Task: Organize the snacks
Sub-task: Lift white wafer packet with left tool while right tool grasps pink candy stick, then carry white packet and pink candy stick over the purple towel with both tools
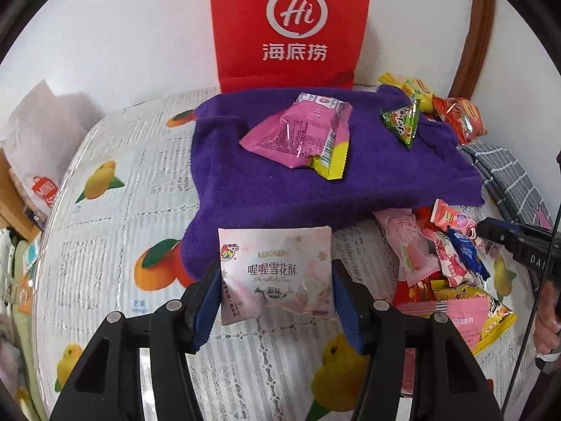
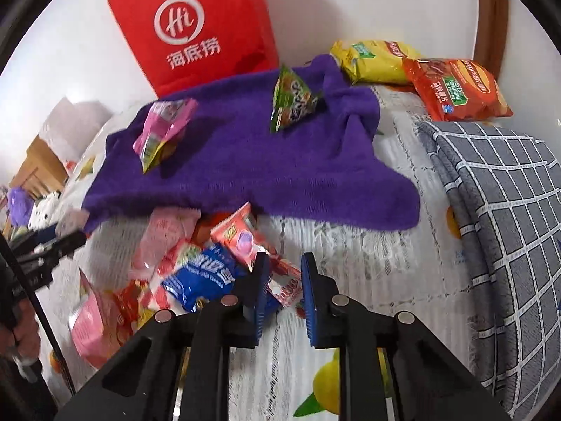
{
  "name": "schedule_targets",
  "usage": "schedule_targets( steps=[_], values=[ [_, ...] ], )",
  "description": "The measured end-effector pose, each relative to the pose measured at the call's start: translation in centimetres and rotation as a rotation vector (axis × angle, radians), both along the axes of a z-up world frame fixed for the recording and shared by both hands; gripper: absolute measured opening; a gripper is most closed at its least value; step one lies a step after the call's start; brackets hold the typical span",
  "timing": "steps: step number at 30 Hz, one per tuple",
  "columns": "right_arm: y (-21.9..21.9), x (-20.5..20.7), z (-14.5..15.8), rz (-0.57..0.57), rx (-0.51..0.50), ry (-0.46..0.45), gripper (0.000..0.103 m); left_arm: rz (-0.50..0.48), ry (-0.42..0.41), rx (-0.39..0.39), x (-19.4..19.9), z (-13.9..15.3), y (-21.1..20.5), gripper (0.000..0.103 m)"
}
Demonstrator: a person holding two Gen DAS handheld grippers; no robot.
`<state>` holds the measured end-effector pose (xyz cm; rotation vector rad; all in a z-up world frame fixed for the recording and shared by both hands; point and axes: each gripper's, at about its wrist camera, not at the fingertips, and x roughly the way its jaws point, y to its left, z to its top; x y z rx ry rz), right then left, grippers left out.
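L hand-held gripper (image 1: 277, 301) gripping white-pink snack packet (image 1: 275, 273) flat between pads, purple towel (image 1: 315, 182) just ahead. R hand-held gripper (image 2: 284, 294) closing on red-white candy packet (image 2: 285, 286) at pile (image 2: 196, 266) edge; packet's long axis running across the pads, pile lying ahead-left.

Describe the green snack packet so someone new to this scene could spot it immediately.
Find the red paper bag against the wall; a purple towel lies before it. The green packet sits on the towel's far right, pyramid-shaped, unlike the flatter pink packet to its left.
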<state>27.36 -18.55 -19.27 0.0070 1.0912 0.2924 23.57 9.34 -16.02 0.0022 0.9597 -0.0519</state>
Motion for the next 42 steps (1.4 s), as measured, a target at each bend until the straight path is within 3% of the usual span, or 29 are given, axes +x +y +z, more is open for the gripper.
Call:
schedule_targets(
  steps=[6, 7, 9, 10, 19, 21, 25, 31, 37, 42],
  values=[
    [0.2, -1.9, 0.4, 0.059, -0.022, 0.011, 0.017, -0.012, -0.012, 0.005, -0.4, 0.2, -0.1, 0.057],
    [0.2, -2.0, 0.6, 0.058, -0.017, 0.001, 0.019, -0.010, -0.011, 0.001, -0.5, 0.2, 0.0, 0.057],
    [0.3, -1.7, 0.8, 0.053, -0.007, -0.014, 0.033, -0.002, -0.007, -0.004, -0.6, 0.1, 0.0, 0.057],
    [0.4, -1.4, 0.7, 0.047, -0.011, -0.019, 0.034, 0.001, -0.004, -0.005, -0.6, 0.1, 0.1, 0.057],
    [1.7, -0.1, -2.1, 0.030, -0.156, 0.014, 0.033, 0.008, -0.001, -0.023, -0.8, 0.5, -0.1, 0.057],
    [1.5, -0.2, -2.0, 0.032, -0.144, 0.020, 0.020, 0.007, -0.006, -0.027, -0.7, 0.8, -0.1, 0.057],
    [0.8, -0.8, 0.1, 0.010, -0.113, -0.025, 0.021, 0.010, -0.021, -0.037, -0.7, 1.8, -0.3, 0.057],
    [0.8, -1.0, 5.6, -0.002, -0.059, -0.117, 0.021, 0.017, -0.059, -0.042, -0.2, 4.3, -0.4, 0.057],
    [1.9, 0.9, 10.3, -0.034, -0.003, -0.192, 0.021, 0.042, -0.095, -0.037, 1.4, 6.7, -0.5, 0.057],
    [3.3, 3.3, 12.3, -0.029, 0.023, -0.227, 0.021, 0.042, -0.121, -0.016, 3.4, 8.2, -0.8, 0.057]
  ],
)
